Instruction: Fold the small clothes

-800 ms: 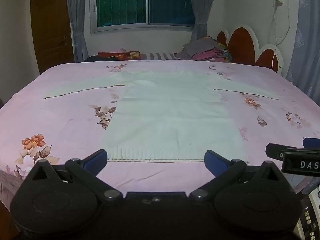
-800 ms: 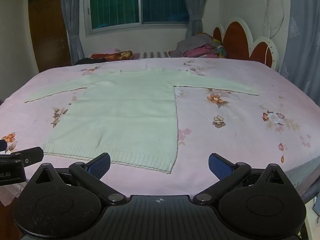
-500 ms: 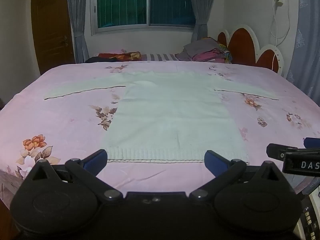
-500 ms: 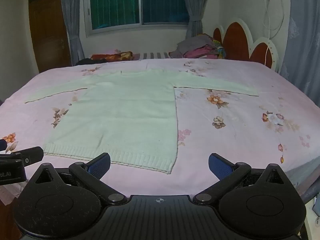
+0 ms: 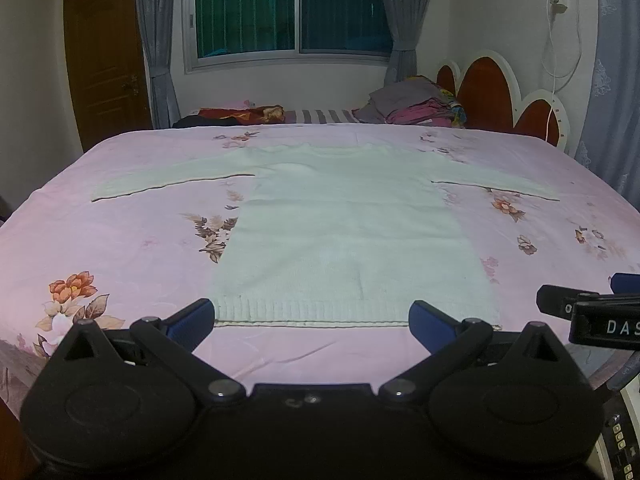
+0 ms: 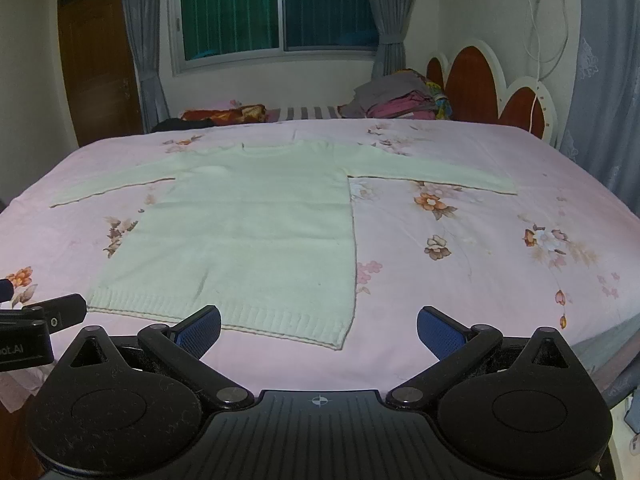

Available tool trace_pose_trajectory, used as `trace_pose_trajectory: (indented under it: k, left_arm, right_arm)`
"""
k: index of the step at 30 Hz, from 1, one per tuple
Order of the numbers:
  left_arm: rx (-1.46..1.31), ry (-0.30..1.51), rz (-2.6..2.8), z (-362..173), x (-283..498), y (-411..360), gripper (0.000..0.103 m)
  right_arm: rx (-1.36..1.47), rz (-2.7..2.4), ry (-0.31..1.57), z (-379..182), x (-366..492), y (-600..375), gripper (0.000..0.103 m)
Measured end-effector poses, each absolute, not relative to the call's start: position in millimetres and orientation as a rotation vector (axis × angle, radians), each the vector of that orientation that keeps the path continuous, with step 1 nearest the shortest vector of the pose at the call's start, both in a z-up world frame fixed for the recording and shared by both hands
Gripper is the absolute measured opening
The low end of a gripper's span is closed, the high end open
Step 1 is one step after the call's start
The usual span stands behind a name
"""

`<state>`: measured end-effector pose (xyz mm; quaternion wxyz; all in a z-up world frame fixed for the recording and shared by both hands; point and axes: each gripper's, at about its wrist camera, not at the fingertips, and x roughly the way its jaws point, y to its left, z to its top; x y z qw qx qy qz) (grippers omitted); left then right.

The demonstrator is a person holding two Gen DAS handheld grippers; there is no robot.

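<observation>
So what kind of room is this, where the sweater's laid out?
Most likely a home bedroom. The pale sweater lies flat on a bed with a pink floral sheet, a scalloped headboard stands to the right, and a curtained window is behind.

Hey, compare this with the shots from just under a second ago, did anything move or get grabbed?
Nothing visibly changed. The sweater lies flat on the bed with both sleeves out, and the left gripper and right gripper stay open near its hem, holding nothing.
</observation>
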<state>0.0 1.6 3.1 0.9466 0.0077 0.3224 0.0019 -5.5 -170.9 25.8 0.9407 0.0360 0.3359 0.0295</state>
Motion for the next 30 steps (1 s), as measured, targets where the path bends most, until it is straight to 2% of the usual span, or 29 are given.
trace_pose_trajectory:
  k: [30]
  left_arm:
    - [0.015,0.649,0.014,4.8,-4.1,6.1,0.103]
  right_arm:
    - [0.066,0.061,0.681,30.0,-4.1,-165.0,0.103]
